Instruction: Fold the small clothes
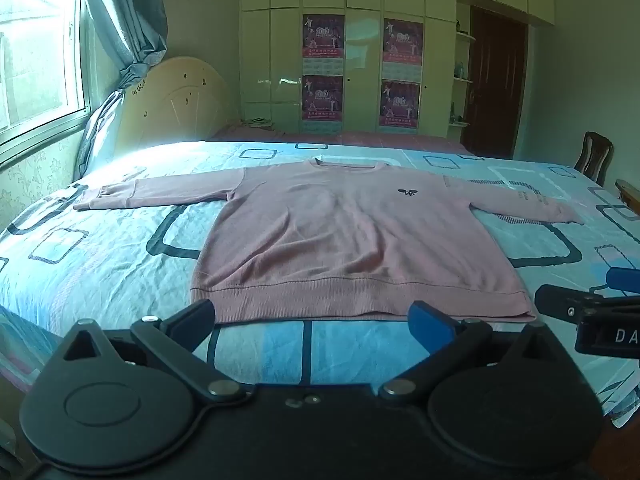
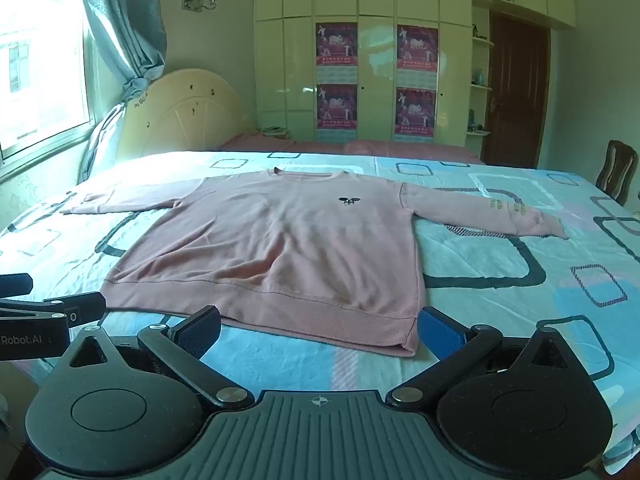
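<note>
Pink knit long-sleeved sweater (image 1: pixel 352 236) lies flat, front up, on the blue patterned bedsheet (image 1: pixel 120 264), its 2 sleeves spread ready for folding. Left gripper (image 1: pixel 312 320) and right gripper (image 2: pixel 320 328) hover near its hem, jaws apart, holding nothing.

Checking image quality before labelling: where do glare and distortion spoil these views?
Left wrist: window blown out, glare washing the bedsheet beneath it; fisheye bends the wardrobe. Right wrist: the same; pink sweater evenly lit, fairly sharp.
</note>
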`<action>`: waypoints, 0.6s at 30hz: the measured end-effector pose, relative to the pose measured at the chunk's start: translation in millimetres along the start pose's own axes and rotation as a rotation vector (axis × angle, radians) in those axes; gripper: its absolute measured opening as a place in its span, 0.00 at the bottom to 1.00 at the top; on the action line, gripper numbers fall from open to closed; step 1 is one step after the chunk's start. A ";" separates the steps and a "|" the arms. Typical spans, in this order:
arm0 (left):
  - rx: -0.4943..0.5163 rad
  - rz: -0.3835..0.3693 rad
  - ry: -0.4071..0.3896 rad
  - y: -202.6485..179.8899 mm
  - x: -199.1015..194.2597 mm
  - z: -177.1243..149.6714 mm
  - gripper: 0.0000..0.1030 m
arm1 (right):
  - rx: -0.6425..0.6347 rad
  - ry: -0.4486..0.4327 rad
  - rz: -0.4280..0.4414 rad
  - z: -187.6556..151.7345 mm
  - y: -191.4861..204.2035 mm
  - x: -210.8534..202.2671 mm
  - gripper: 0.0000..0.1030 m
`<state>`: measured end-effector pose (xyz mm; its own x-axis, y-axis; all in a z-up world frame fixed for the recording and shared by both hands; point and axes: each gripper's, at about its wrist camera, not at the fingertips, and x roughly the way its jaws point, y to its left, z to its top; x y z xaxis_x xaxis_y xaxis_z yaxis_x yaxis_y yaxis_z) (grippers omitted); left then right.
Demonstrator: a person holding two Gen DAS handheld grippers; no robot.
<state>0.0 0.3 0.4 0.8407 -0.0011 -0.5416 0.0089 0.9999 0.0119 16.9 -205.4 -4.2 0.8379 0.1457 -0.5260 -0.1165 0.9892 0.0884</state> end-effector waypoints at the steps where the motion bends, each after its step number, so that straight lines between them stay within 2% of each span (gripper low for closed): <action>1: 0.000 0.000 -0.001 0.0 0.1 0.0 1.00 | 0.000 0.000 0.000 0.0 -0.2 0.0 1.00; 18: 0.013 -0.004 0.001 -3.1 1.3 3.7 1.00 | 0.004 0.001 0.002 0.3 -2.7 1.7 1.00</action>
<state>3.1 -2.9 2.8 0.8403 -0.0048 -0.5421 0.0188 0.9996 0.0204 18.8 -207.8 -5.0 0.8369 0.1481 -0.5270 -0.1164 0.9888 0.0931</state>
